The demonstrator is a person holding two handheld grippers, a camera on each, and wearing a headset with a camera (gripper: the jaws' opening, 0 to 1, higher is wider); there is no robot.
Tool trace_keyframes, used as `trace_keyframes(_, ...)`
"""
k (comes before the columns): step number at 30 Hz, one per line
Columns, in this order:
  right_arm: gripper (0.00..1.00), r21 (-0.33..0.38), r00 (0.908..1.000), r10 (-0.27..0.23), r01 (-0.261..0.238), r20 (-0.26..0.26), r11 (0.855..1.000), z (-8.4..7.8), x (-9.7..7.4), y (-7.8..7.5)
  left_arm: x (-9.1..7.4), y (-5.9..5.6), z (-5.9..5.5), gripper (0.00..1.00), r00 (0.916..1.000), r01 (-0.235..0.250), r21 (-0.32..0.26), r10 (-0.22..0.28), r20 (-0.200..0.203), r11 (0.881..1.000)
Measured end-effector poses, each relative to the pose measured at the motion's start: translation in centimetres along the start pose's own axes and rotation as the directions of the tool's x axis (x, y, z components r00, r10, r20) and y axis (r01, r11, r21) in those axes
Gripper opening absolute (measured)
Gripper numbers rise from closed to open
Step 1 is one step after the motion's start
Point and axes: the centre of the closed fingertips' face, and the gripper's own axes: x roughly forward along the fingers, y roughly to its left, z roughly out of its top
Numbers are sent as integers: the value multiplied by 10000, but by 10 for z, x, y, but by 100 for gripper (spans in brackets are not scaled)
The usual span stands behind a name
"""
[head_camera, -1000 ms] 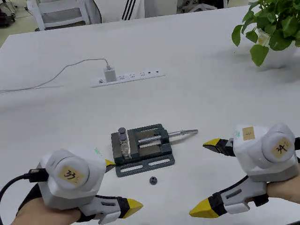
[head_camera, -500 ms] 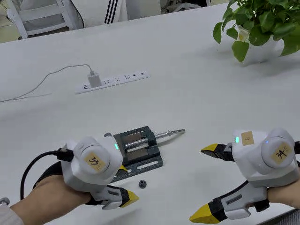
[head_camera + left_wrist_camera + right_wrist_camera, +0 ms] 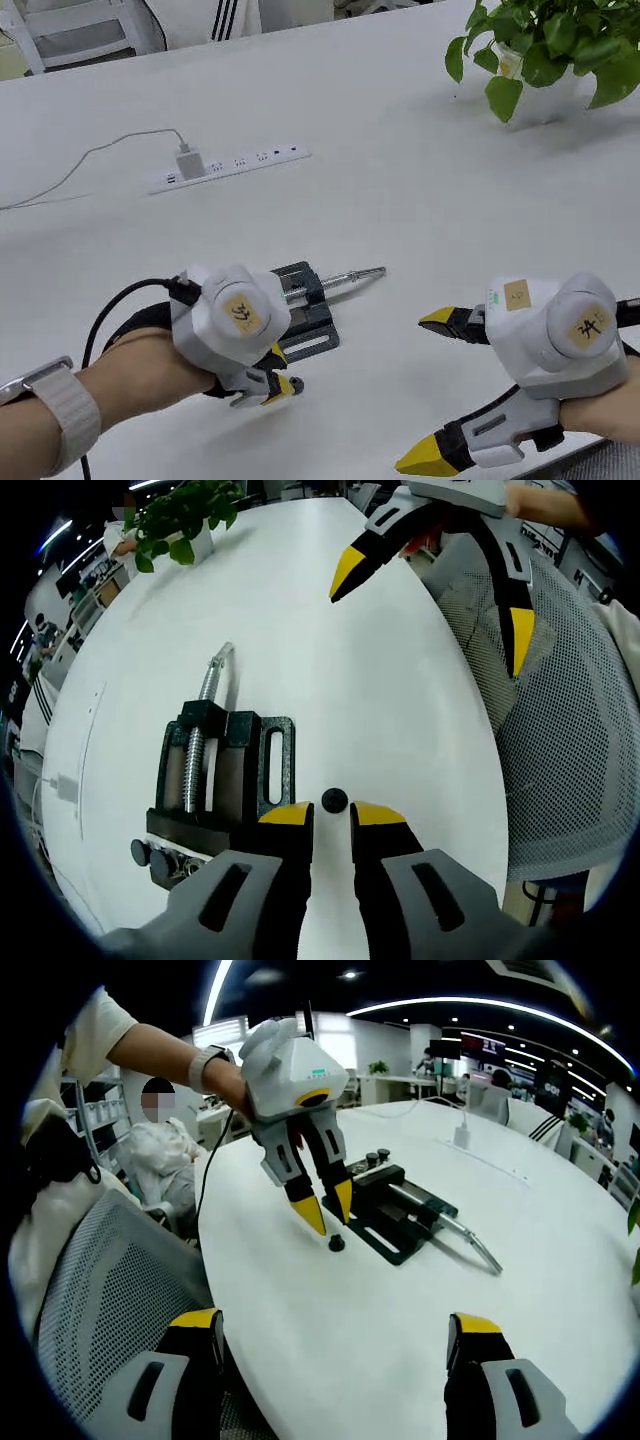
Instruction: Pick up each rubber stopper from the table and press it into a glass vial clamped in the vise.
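I record the left gripper (image 3: 280,375) tipped downward, jaws narrowly parted, and the right gripper (image 3: 425,392) level, jaws spread wide.

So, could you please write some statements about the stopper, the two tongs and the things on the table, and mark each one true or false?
1. The rubber stopper lies on the table beside the vise. True.
2. The left tongs are shut on the stopper. False: they are open, and the stopper lies loose at their tips.
3. The right tongs are wide open and hold nothing. True.
4. The potted plant stands right next to the vise. False: it stands far off, at the table's far right.
5. A charger is plugged into the power strip. True.
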Motion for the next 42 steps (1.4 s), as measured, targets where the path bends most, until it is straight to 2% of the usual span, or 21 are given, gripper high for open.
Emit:
trace_keyframes(8,91,161,10000,-93,93,26,9998,-3,-3,0,8,-2,-1,7,9986,329,218,-320,-418,9992)
trace_keyframes(12,90,238,9999,-121,120,17,9996,-5,-3,-1,9,-3,3,6,9977,507,258,-494,-457,9984)
trace_keyframes(16,90,279,9999,-112,112,14,9995,-5,-3,0,8,-3,-1,6,9942,740,527,-695,-822,9959)
trace_keyframes(22,89,350,9999,-98,96,51,9993,-4,-1,1,7,-3,-1,6,9918,901,655,-836,-971,9938)
trace_keyframes(26,88,363,10000,-68,65,56,9993,-4,-1,1,7,-7,0,8,9879,1167,725,-1082,-1110,9905)
trace_keyframes(30,87,387,10000,-2,0,33,9993,-5,-1,2,11,-7,-3,8,9850,1237,715,-1138,-1297,9897)
trace_keyframes(42,86,551,9999,75,-82,130,9984,-3,2,2,13,-5,-2,6,9819,1318,770,-1194,-1473,9883)
